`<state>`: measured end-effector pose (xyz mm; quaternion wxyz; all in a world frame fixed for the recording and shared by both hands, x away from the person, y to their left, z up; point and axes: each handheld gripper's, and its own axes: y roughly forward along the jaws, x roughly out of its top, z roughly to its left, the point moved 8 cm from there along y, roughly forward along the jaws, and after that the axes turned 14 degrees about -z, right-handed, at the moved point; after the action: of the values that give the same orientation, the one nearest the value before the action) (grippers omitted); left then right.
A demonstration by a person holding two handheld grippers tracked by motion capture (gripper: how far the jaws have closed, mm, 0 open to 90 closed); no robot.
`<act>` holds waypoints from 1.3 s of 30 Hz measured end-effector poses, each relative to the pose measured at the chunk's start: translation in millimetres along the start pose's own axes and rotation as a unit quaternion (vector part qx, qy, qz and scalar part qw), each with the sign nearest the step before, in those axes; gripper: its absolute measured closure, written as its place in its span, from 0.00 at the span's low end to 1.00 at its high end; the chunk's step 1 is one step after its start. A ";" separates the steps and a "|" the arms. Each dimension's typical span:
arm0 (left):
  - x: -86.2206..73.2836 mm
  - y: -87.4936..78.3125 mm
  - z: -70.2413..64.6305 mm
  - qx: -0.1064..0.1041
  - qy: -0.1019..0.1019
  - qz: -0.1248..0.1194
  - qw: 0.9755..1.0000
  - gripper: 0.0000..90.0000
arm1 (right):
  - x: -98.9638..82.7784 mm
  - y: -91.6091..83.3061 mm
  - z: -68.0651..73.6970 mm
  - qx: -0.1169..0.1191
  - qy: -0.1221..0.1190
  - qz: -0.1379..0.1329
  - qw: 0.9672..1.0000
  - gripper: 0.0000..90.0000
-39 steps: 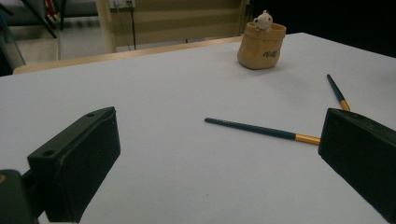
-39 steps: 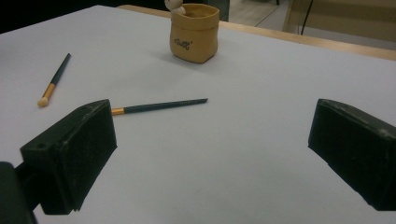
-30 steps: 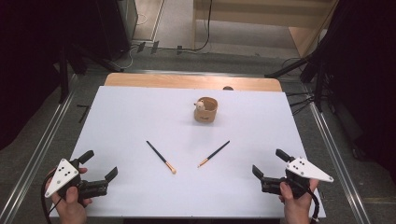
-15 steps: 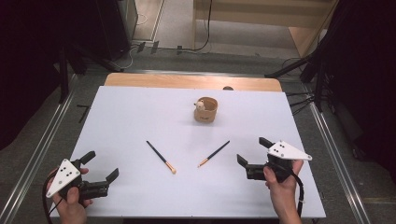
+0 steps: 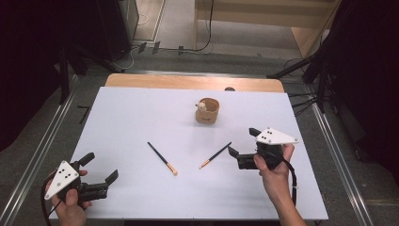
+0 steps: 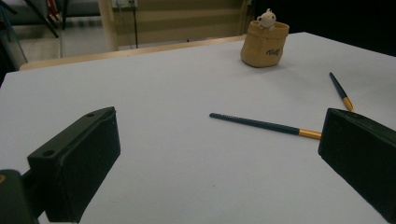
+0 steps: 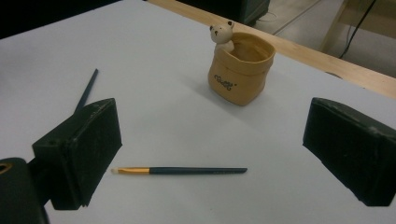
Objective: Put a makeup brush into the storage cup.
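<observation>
The right gripper (image 5: 241,147) hovers released, jaws spread, just beside the nearer dark-handled, gold-ferruled paintbrush (image 5: 215,155) lying flat on the white table (image 5: 141,108). The left gripper (image 5: 101,168), also released, sits at the near left corner, well apart from the second such brush (image 5: 162,158).

brush tip (image 6: 310,134) | hidden behind tongs' jaw | pot lettering (image 7: 223,83) unreadable
</observation>
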<state>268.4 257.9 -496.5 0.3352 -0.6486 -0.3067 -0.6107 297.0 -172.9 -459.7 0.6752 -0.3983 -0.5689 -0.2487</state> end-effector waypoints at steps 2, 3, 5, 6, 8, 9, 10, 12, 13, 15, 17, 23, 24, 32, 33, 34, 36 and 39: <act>0.2 -0.5 1.1 0.000 -0.002 -0.001 1.000 0.00 | 0.7 3.4 -1.5 -0.002 0.002 0.009 1.000 0.06; 0.2 -0.9 1.6 0.000 -0.003 -0.001 1.000 0.00 | 0.7 4.9 -1.3 0.002 0.005 0.012 1.000 0.06; 0.2 -1.3 2.3 0.000 -0.004 -0.001 1.000 0.00 | -0.3 11.1 0.3 0.005 -0.002 0.026 1.000 0.07; 0.3 -1.4 2.5 0.001 -0.005 -0.002 1.000 0.00 | -0.4 13.7 1.5 0.008 -0.002 0.030 1.000 0.07; 0.0 -1.4 2.6 0.001 -0.004 -0.001 1.000 0.00 | -0.5 15.5 1.8 0.011 -0.005 0.031 0.999 0.07; -0.2 -1.6 2.6 0.000 -0.004 0.000 1.000 0.00 | -0.7 20.8 3.9 0.015 -0.003 0.038 0.999 0.07; -0.3 -1.5 2.5 0.000 -0.004 0.000 1.000 0.00 | -0.7 20.8 3.9 0.015 -0.003 0.038 0.999 0.07; -0.2 -1.6 2.5 0.000 -0.003 0.001 1.000 0.00 | -1.6 25.8 6.6 0.025 -0.005 0.051 0.998 0.09; -0.3 -1.4 2.5 0.001 -0.005 0.001 1.000 0.00 | -3.3 31.3 7.9 0.030 -0.017 0.067 0.997 0.09; -0.3 -1.3 2.5 0.001 -0.005 0.001 1.000 0.00 | -4.2 33.3 9.1 0.033 -0.016 0.074 0.997 0.09; -0.2 -1.2 2.3 0.000 -0.005 0.000 1.000 0.00 | -6.8 40.7 11.6 0.043 -0.025 0.095 0.994 0.10; -0.8 -1.0 2.1 0.000 -0.004 0.002 1.000 0.00 | -10.1 50.3 13.8 0.059 -0.030 0.120 0.991 0.15; -1.0 -1.0 2.0 0.000 -0.004 0.002 1.000 0.00 | -10.9 51.8 14.6 0.064 -0.029 0.125 0.990 0.15; -0.6 -1.1 1.6 0.000 -0.005 0.002 1.000 0.00 | -20.8 64.7 20.1 0.096 -0.042 0.181 0.978 0.15; -0.6 -1.0 1.7 -0.001 -0.005 0.003 1.000 0.00 | -20.8 64.7 20.1 0.096 -0.042 0.181 0.978 0.15; -0.7 -1.0 1.8 -0.001 -0.004 0.003 1.000 0.00 | -22.8 65.9 21.5 0.101 -0.046 0.193 0.975 0.16; -0.9 -1.0 1.8 -0.001 -0.005 0.003 1.000 0.00 | -25.6 68.4 22.8 0.103 -0.052 0.204 0.972 0.16; -1.1 -1.0 1.9 -0.001 -0.005 0.004 1.000 0.00 | -30.6 72.3 25.4 0.111 -0.058 0.223 0.967 0.16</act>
<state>268.6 260.1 -497.6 0.3351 -0.6536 -0.3050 -0.6062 332.6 -115.2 -506.8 0.7195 -0.4512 -0.5280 -0.0035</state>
